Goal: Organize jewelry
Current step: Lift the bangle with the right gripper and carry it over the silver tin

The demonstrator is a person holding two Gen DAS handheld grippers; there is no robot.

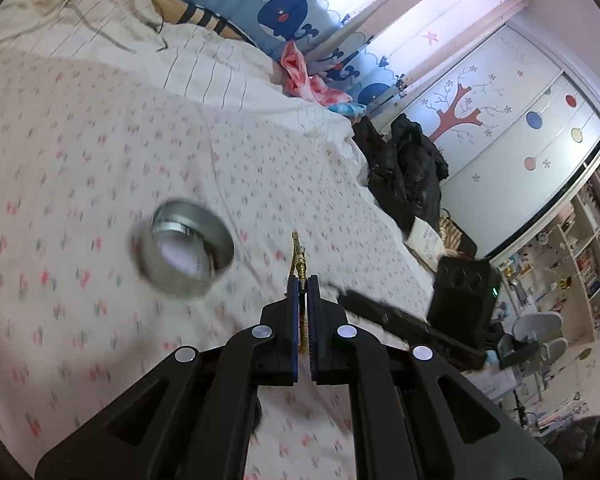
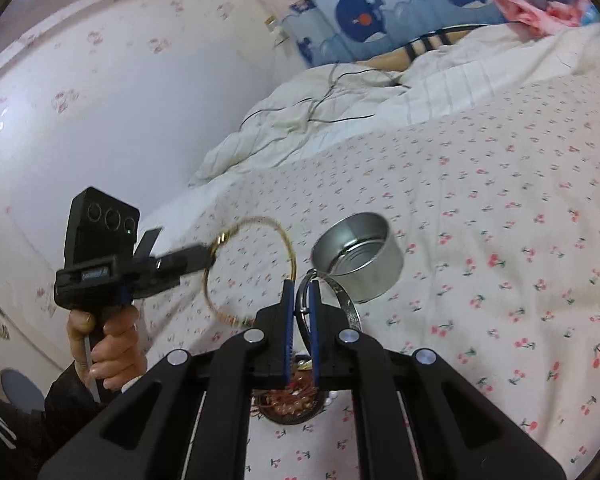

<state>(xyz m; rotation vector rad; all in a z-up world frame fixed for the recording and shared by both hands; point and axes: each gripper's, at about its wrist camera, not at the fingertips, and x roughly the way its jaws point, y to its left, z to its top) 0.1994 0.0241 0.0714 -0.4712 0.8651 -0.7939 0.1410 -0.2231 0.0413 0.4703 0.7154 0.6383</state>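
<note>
- The round metal tin point(image 2: 358, 256) stands alone on the bed point(image 2: 500, 208); the cherry-print sheet to the right of it and beyond it is bare.
- The crumpled white duvet point(image 2: 320, 120) with thin cables point(image 2: 340, 116) on it blocks the far end of the bed.
- On the left, the left gripper point(image 2: 204, 258) with its gold bangle point(image 2: 252, 268) fills the air near the tin.
- A bowl of beads point(image 2: 296, 404) lies under the right gripper point(image 2: 300, 288).

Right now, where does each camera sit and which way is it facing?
Left wrist: on the left gripper, looking along its fingers, shut on a gold bangle, across the bed towards the wardrobe.
Right wrist: on the right gripper, holding a silver bangle, facing the wall; the left hand shows.
Shared: the metal tin and floral sheet.
</note>
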